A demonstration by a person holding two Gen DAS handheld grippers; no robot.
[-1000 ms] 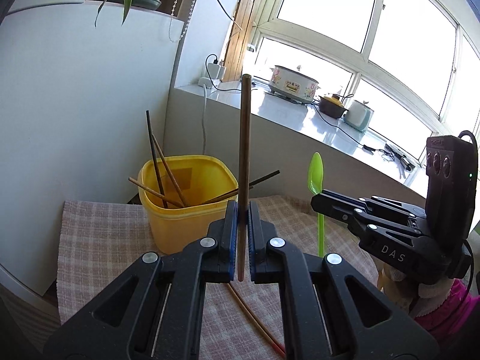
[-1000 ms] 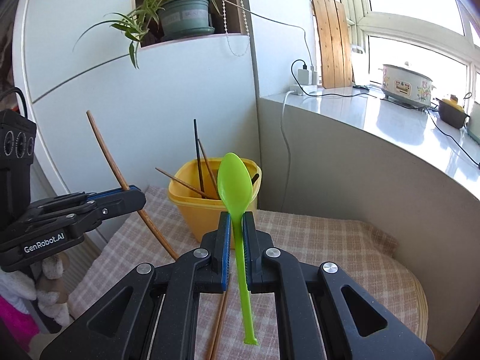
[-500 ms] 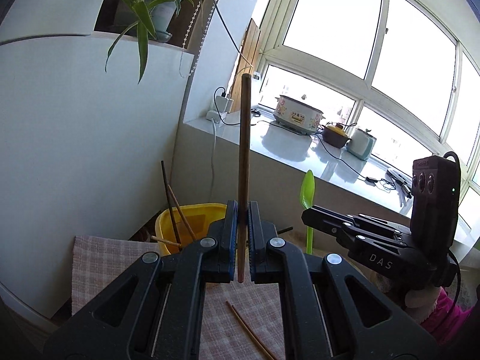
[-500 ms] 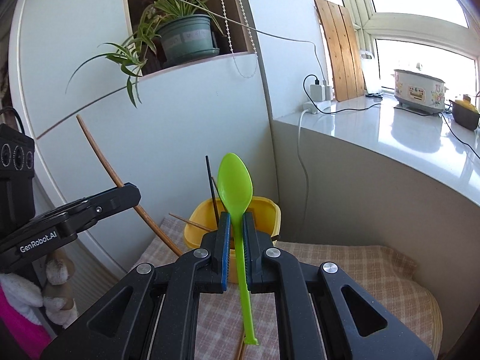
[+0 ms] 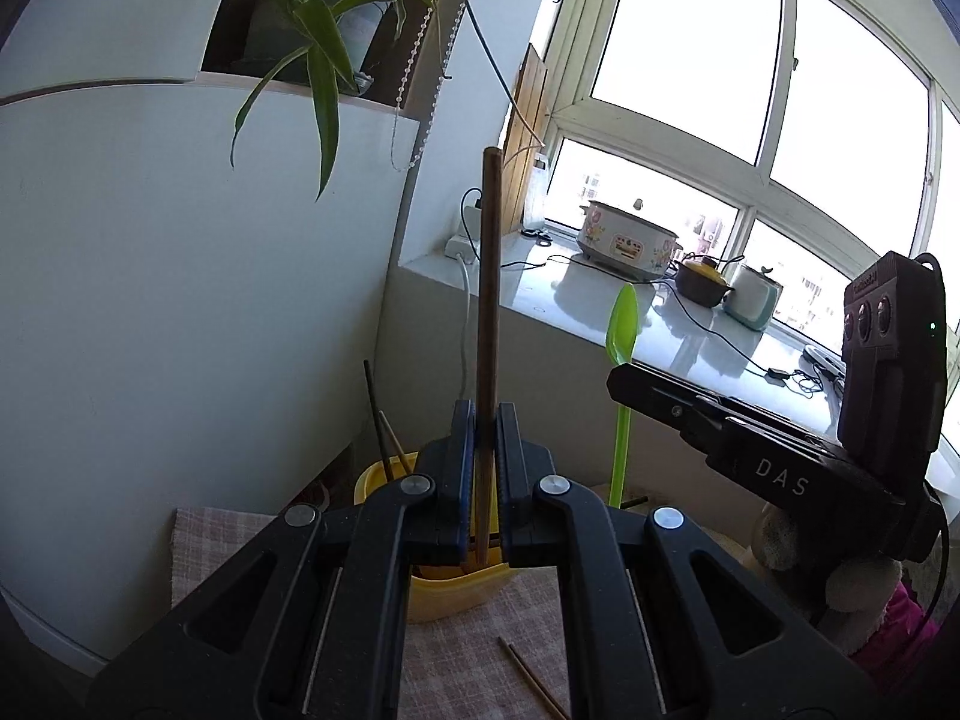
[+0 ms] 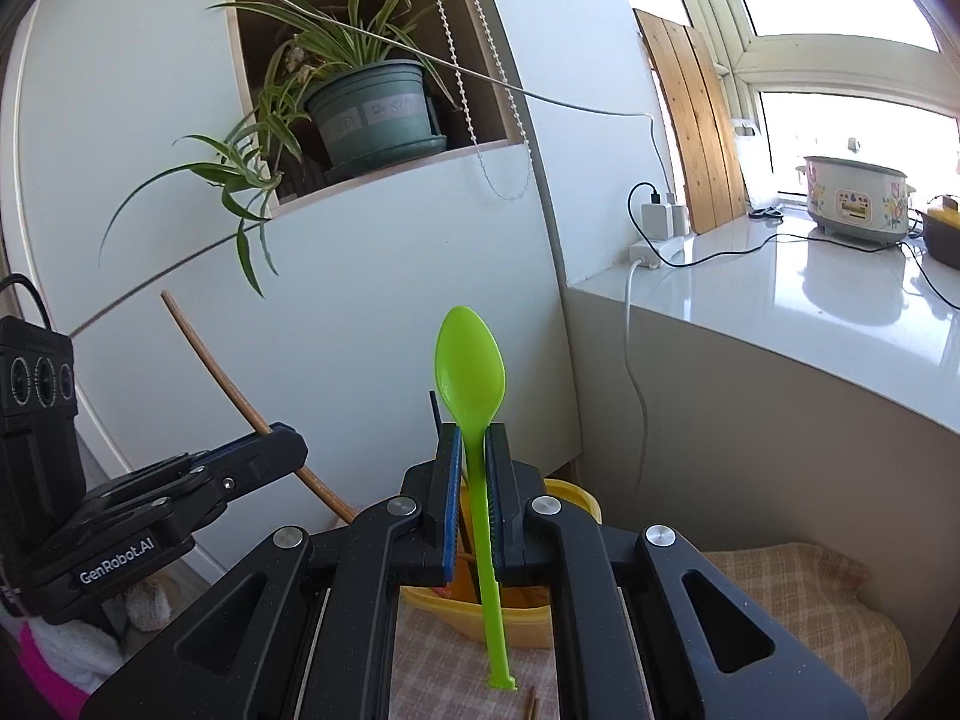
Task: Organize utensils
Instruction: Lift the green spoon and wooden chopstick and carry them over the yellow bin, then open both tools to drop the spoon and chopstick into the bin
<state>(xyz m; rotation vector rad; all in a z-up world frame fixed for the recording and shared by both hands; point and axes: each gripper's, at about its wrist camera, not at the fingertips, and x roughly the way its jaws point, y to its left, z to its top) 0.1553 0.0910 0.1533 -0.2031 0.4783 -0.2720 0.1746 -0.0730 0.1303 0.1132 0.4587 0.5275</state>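
Here, step in hand: carriage of two utensils toward the yellow container (image 5: 447, 591) is judged to be under way; neither has yet been dropped in.
Left claw (image 5: 485, 468): clamped on a brown wooden chopstick (image 5: 487, 324), which is held upright, its lower end just above the container's mouth.
Right claw (image 6: 473, 480): clamped on the stem of a green plastic spoon (image 6: 471, 372), bowl upward, handle tip hanging in front of the container.
Container: seen low behind both claws, on the checked cloth (image 6: 798, 588) that covers the bench; several dark and wooden chopsticks (image 5: 379, 420) are already stood in it.
Left on the cloth: one loose chopstick (image 5: 534, 684) is seen near the lower edge of the left view.
Next move, as judged: each utensil must be brought over the opening, lowered until its end is inside, and only then released; the sticks already leaning inside may obstruct entry.
Writing, right claw body: "DAS" (image 5: 781, 477).
Writing, left claw body: "GenRobot.AI" (image 6: 117, 564).
Writing, plant pot (image 6: 375, 114): pale labels are present but cannot be read.
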